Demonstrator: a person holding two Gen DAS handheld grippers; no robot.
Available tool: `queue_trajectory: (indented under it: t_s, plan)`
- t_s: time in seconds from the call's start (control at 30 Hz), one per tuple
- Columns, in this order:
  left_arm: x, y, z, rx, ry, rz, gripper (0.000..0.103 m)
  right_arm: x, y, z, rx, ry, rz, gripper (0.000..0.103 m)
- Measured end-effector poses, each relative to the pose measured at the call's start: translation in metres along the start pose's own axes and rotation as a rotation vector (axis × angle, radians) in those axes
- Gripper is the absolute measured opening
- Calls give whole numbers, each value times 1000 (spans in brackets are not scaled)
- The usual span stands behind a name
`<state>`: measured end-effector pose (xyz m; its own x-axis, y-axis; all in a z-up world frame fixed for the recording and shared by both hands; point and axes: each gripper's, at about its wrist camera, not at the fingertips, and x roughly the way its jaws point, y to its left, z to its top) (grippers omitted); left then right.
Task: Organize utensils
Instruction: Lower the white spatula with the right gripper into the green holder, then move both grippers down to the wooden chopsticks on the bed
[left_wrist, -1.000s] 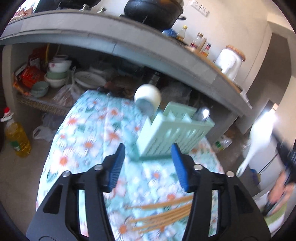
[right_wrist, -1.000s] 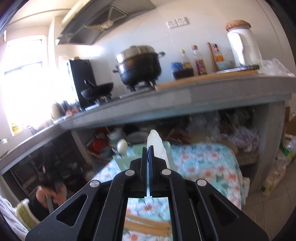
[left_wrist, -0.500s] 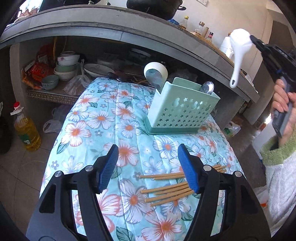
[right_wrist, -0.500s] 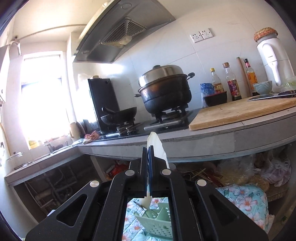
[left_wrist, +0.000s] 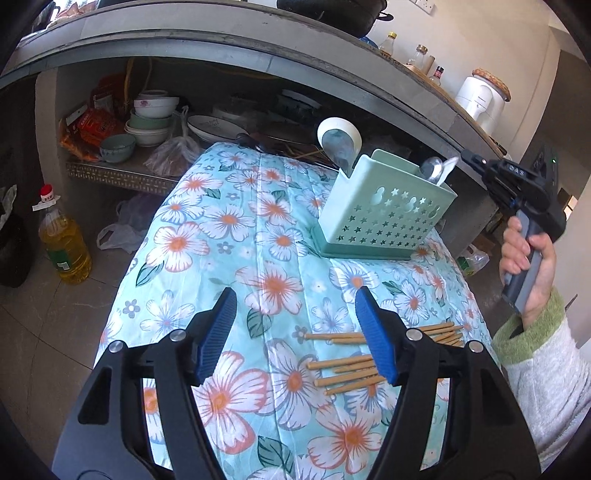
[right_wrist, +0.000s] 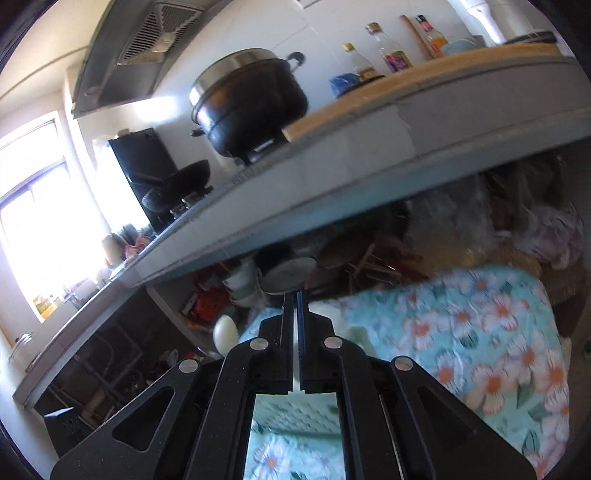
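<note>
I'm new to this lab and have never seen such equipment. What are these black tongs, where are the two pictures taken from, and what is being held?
There is no robot here. A person holds a black two-finger gripper in each hand, and each has a fisheye camera looking along its fingers. One picture looks past the left gripper. Its blue-padded jaws have just been opening and are empty, above bamboo chopsticks lying on a floral tablecloth. The other picture looks past the right gripper. It is shut on a white plastic spoon at the rim of a mint-green perforated plastic caddy, beside a metal spoon.
</note>
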<state>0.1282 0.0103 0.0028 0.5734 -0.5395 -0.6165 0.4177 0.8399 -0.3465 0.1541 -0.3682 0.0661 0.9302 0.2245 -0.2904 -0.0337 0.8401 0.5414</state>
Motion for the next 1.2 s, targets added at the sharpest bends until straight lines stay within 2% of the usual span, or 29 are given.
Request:
queue_trajectory:
  t_s: [0.1,0.17,0.3,0.47,0.57,0.73,0.8,0.93,1.0,1.2]
  plan:
    - [4,-4,0,2,7,-10,63,-26,-2,-12,8,-22,-20,7]
    - [8,-8,-1,8,15,-20,63,-45,-4,-19,17,-41,-29,18]
    - [14,-16,-4,33,36,-28,63,-81,-12,-39,38,-30,-55,23]
    - [19,-28,-9,64,53,-45,63,-109,-29,-80,94,104,-155,44]
    - [22,-38,-13,93,68,-55,64,-113,-40,-112,129,212,-271,48]
    - [29,-62,-26,178,107,-79,65,-114,-56,-157,222,349,-387,53]
    - [33,-77,-36,247,133,-71,65,-117,-62,-169,272,362,-396,54]
    - [44,-105,-57,405,175,25,65,-117,-72,-181,335,380,-393,54]
    - [48,-115,-67,455,195,41,64,-115,-74,-185,342,390,-388,54]
    - [53,-152,-99,736,157,115,48,-108,-74,-187,342,408,-370,54]
